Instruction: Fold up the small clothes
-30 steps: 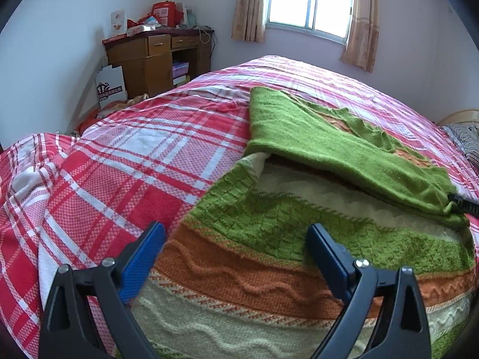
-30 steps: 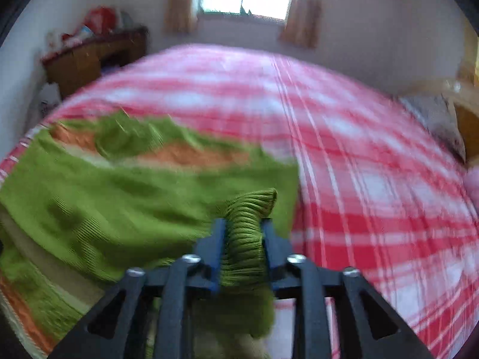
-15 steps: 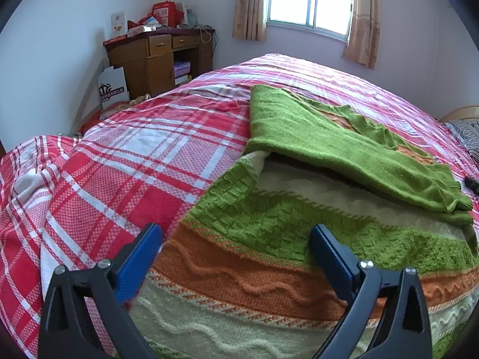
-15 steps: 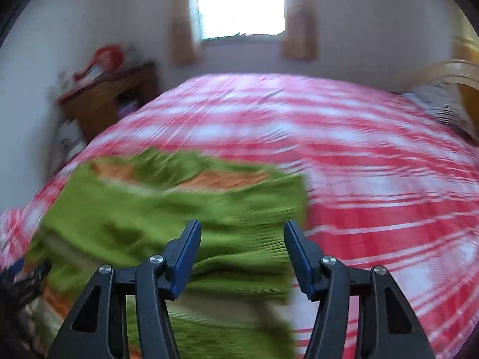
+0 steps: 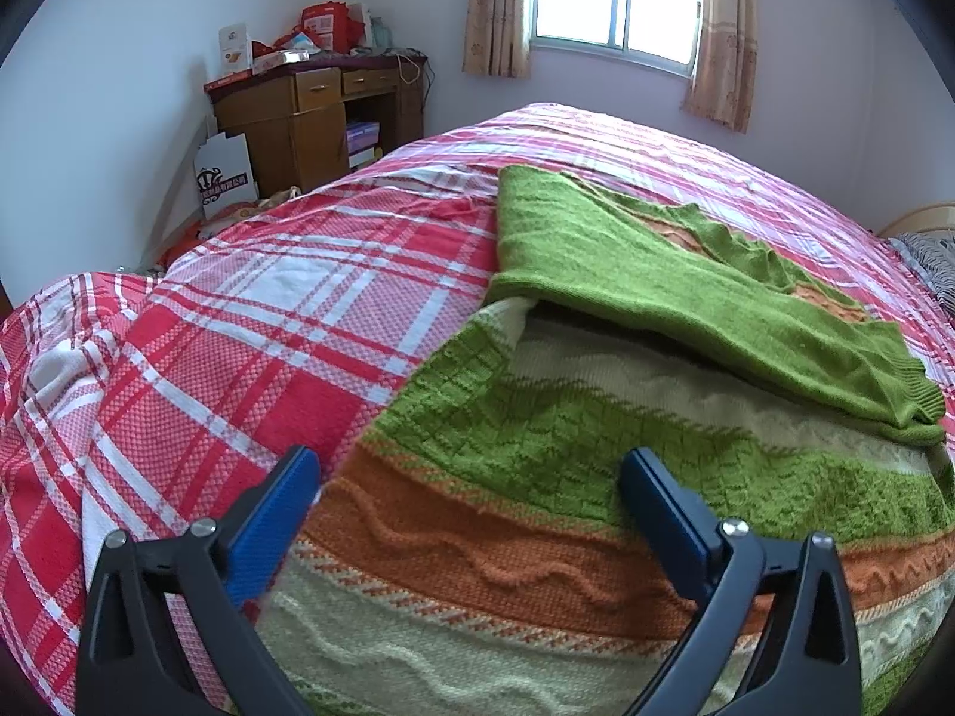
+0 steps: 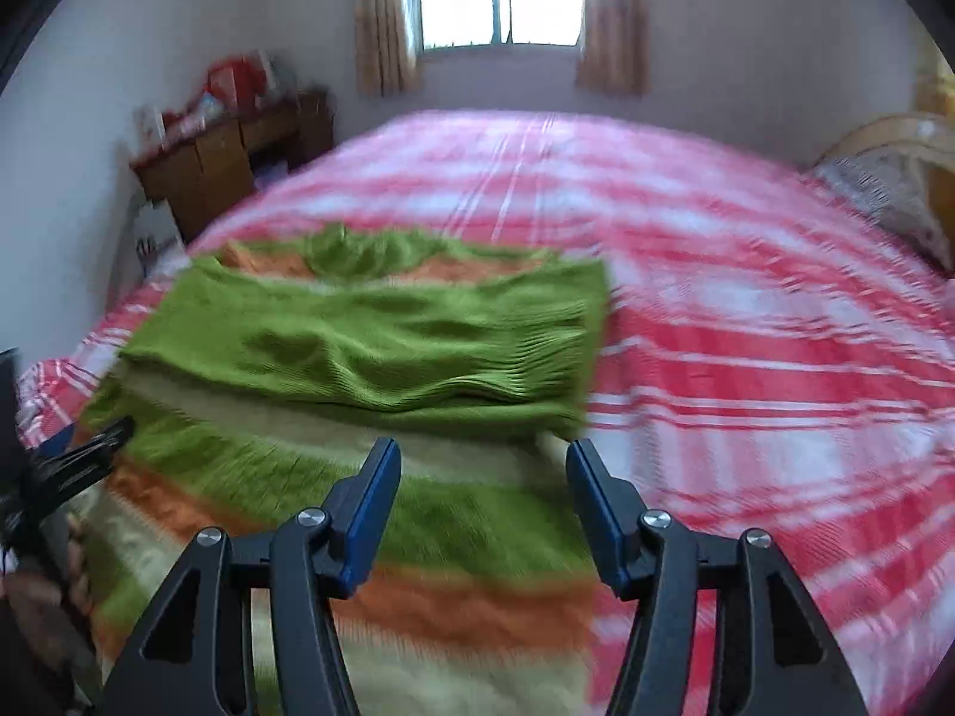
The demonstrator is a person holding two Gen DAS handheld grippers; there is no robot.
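While both sleeves lie folded across the striped sweater, left tool and right tool spread wide, empty.

Each hand-held gripper has black arms, blue pads, silver screws.

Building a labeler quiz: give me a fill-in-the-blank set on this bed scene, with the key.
1. The striped sweater lies on a red and white plaid ____.
2. The green sleeve is folded ____ the sweater's body.
3. The right gripper is open and holds ____.
4. The left gripper is ____, hovering above the sweater's lower part.

Missing words: bedspread; across; nothing; open
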